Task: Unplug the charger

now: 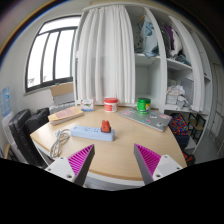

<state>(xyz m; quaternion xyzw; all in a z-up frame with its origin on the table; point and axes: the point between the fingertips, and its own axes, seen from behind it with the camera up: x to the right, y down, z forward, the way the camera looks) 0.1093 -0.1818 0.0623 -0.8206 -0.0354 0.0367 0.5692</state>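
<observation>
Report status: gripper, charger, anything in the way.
Gripper open, empty. Charger plugged into power strip on table, ahead of the gripper. Path clear.

Single view only, riding on the gripper (112, 160) and looking forward along its two fingers, pink pads (76, 160) low in the foreground. Held above and just short of the near edge of a round wooden table (130, 140), angled slightly downward across the tabletop. Faces a white shelving unit (165, 60), white curtain (102, 50) and window (50, 50) well beyond the table. No second view to share anything with.
</observation>
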